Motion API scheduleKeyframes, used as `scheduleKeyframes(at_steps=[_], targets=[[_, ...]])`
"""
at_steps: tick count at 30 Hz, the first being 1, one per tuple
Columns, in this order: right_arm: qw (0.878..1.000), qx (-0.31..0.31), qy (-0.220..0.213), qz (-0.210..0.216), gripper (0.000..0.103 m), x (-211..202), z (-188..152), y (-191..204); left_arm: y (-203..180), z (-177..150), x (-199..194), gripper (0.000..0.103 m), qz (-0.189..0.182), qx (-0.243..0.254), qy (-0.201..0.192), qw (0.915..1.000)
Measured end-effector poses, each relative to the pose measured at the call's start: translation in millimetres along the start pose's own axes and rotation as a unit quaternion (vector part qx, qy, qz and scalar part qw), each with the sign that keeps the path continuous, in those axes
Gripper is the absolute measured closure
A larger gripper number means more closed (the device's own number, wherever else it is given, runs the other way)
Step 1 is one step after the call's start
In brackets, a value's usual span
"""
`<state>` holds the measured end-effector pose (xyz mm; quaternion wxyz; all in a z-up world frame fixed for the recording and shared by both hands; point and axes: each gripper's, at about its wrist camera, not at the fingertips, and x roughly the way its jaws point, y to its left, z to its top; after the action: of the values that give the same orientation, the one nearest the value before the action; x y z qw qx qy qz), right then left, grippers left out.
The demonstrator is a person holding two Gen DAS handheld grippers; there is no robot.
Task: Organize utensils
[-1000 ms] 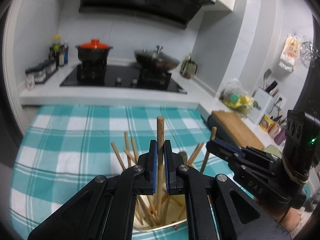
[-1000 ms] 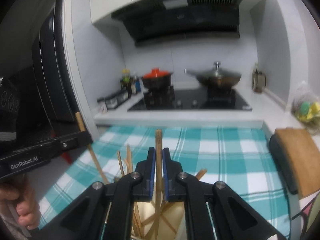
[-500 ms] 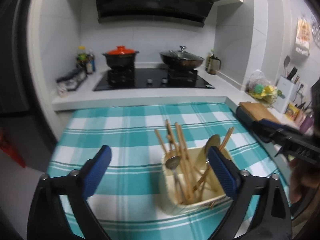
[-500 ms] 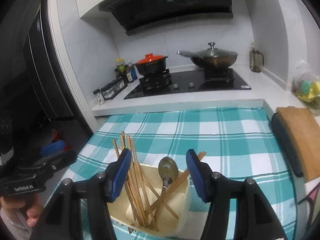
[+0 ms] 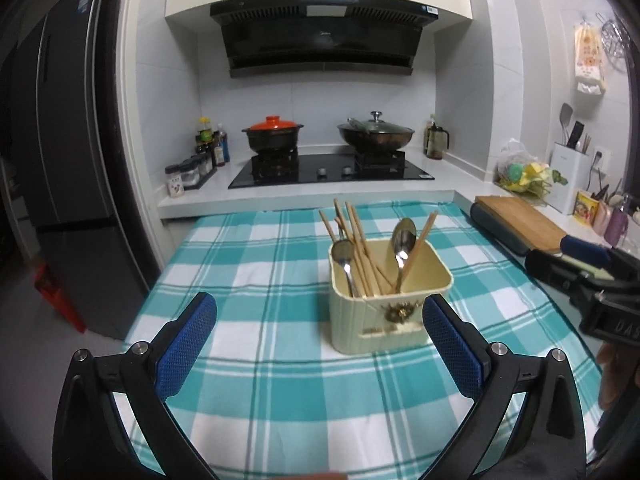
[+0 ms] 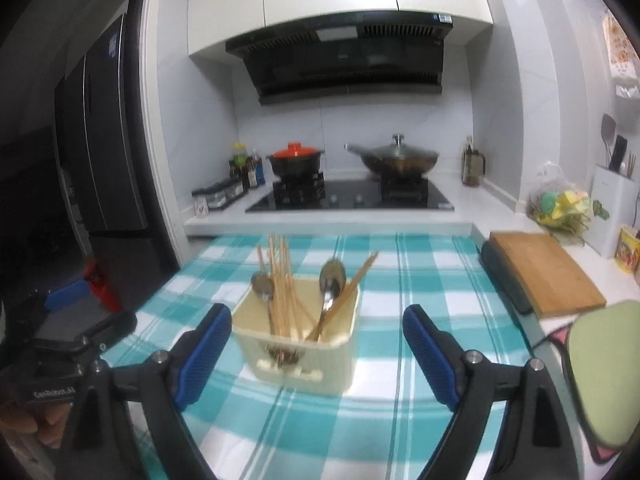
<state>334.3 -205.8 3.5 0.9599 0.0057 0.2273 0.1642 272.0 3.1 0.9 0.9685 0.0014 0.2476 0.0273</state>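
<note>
A cream utensil holder [image 5: 390, 312] stands on the teal checked tablecloth [image 5: 260, 272]. It holds several wooden chopsticks [image 5: 356, 248] and two metal spoons [image 5: 402, 240]. It also shows in the right wrist view [image 6: 304, 356], with the chopsticks [image 6: 280, 280] leaning left. My left gripper [image 5: 320, 344] is open and empty, drawn back in front of the holder. My right gripper [image 6: 316, 352] is open and empty, with the holder seen between its blue pads. The right gripper's body shows at the right edge of the left wrist view [image 5: 592, 280].
A wooden cutting board [image 6: 548, 272] lies to the right of the cloth. A stove with a red-lidded pot [image 5: 274, 136] and a wok [image 5: 374, 134] is behind. A fridge [image 5: 60, 160] stands at the left. A green pad [image 6: 604, 368] is near right.
Both grippers were shut on a chopstick above the holder a second ago. They opened, left the chopsticks in the holder, and pulled back and up.
</note>
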Motion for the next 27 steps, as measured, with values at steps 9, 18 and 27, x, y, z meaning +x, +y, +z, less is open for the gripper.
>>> scheduleKeyframes(at_steps=[9,18,27], targets=[[0.999,-0.008,0.038,-0.034,0.013,-31.0,-29.1,23.8,2.5,-26.5,-21.6,0.000,-0.015,-0.015,0.048,0.9986],[0.998,-0.006,0.045,-0.033,0.013,-67.1,-45.1,44.6,2.0,-30.8,-48.5,0.000,0.005,-0.016,0.044,0.9989],[0.998,-0.017,0.049,-0.038,0.013,-77.3,-46.4,59.2,0.6,-28.5,-63.3,0.000,0.010,-0.014,0.039,0.9991]])
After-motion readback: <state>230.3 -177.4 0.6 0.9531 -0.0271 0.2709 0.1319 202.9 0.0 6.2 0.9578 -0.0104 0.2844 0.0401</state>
